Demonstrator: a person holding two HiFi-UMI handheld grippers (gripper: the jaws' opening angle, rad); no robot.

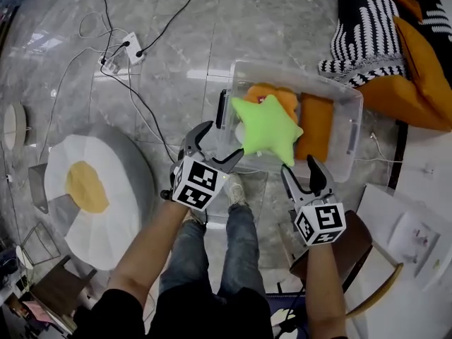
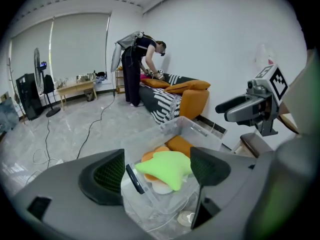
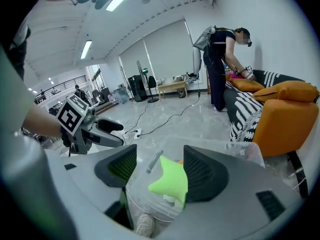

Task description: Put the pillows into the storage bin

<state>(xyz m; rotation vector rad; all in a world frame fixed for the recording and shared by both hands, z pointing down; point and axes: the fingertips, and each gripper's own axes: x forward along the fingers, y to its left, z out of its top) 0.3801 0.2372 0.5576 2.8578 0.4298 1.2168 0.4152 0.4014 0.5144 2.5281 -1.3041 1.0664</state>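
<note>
Star pillow (image 1: 267, 127): bright green, five-pointed, plump, lying on top of the orange pillows (image 1: 316, 122) inside the clear storage bin (image 1: 304, 73).
My tongs: left gripper (image 1: 217, 147) and right gripper (image 1: 299, 168) both gape wide and clamp nothing, just short of the bin's near wall.
Head view only: fried-egg cushion (image 1: 88, 189) on the floor at left.
Gripper views only: a person (image 2: 137, 64) bends over a striped sofa (image 2: 180, 96).

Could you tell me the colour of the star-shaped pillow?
The star-shaped pillow is bright green, clearest in the head view.
</note>
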